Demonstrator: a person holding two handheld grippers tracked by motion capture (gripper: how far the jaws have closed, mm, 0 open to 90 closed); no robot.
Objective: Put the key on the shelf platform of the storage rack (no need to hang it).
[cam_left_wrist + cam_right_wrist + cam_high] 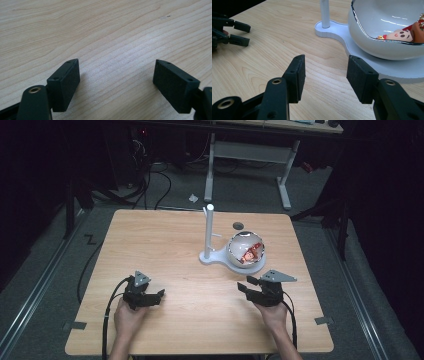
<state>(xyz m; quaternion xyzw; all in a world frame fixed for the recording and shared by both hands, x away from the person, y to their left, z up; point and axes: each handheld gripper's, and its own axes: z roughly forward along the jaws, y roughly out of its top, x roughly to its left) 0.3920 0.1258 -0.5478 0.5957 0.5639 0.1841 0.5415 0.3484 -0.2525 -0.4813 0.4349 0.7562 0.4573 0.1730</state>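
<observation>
White and glossy, the rounded bowl-shaped shell (pixel 246 249) sits on a flat white stand (pixel 212 258) with an upright post (pixel 208 232), at about one o'clock from the table's middle, on the pale wooden table (pixel 190 320). Inside lies a small red-and-tan toy figure (pixel 403 35); its details are too small to tell. The shell looks hard, smooth and light, so it would likely slip under the pads; its thin chrome-edged rim seems the surest place to pinch, or the toy itself. The right gripper (pixel 325 75) rests near the stand at its seven o'clock, jaws apart and empty. The left gripper (pixel 116 80) lies well away at the table's eight o'clock, jaws wide apart over bare wood.
</observation>
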